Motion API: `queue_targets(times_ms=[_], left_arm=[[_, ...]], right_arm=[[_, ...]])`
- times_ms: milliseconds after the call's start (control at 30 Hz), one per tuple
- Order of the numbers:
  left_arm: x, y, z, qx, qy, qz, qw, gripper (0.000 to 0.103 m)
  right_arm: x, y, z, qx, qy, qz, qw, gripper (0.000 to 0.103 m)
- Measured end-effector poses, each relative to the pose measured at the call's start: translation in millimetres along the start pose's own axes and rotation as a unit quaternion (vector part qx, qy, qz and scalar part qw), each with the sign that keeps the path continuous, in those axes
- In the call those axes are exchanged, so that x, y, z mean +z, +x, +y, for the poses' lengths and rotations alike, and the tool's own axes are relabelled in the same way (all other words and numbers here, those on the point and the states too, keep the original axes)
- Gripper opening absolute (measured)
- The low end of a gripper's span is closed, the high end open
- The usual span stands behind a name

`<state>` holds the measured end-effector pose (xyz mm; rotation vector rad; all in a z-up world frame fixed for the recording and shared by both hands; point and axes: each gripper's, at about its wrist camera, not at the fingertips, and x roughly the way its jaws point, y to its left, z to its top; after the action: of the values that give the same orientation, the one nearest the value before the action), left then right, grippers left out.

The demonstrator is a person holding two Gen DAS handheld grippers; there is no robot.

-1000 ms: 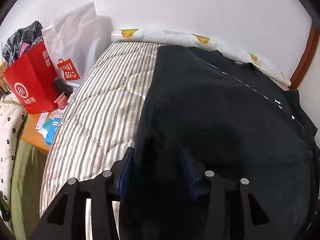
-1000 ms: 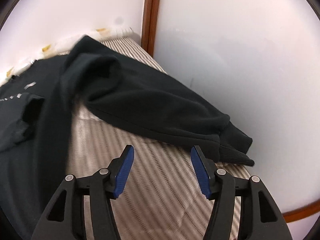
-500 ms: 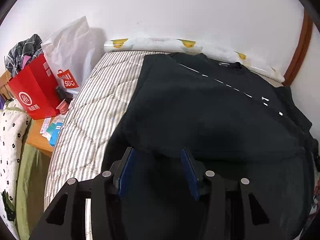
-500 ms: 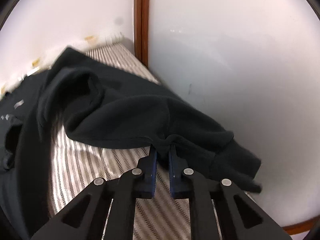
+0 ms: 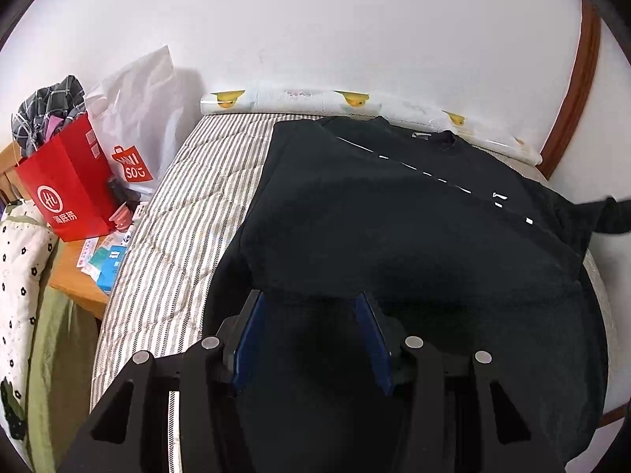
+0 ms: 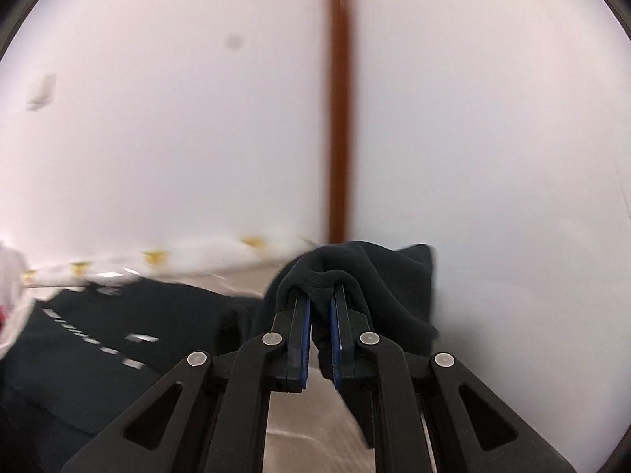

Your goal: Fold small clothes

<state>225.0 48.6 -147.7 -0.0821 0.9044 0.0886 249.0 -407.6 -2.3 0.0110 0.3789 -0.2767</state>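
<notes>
Two bags stand left of the striped bed (image 5: 185,213): a red paper bag (image 5: 67,185) stuffed with checked grey cloth (image 5: 47,106), and a white plastic shopping bag (image 5: 134,118) whose contents cannot be seen. The black sweatshirt with white markings (image 5: 394,220) lies spread on the bed. Its near hem hides the left gripper's (image 5: 311,339) blue pads, so its hold cannot be told. The right gripper (image 6: 319,331) is clamped on a sleeve (image 6: 355,272), lifted; that view is blurred.
</notes>
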Motion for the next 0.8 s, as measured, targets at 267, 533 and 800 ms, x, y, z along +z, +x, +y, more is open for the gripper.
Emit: queue_targets(times_ms=[267, 533, 800], left_arm=[[-0.8, -16.8, 25.4, -0.006, -0.008, -0.016, 0.9998, 0.053], [-6.6, -15.2, 41.6, -0.012, -0.022, -0.011, 0.9996, 0.053], [-8.7, -8.8, 40.6, -0.026, -0.026, -0.002, 0.9993, 0.053]], right_arm=[[3.8, -9.2, 134.4, 0.137, -0.070, 0.006, 0.988, 0.009], [-66.1, 33.9, 196.9, 0.171, -0.096, 0.125, 0.973, 0.010], [-110.0, 37.0, 204.5, 0.200, -0.125, 0.182, 0.955, 0.024]])
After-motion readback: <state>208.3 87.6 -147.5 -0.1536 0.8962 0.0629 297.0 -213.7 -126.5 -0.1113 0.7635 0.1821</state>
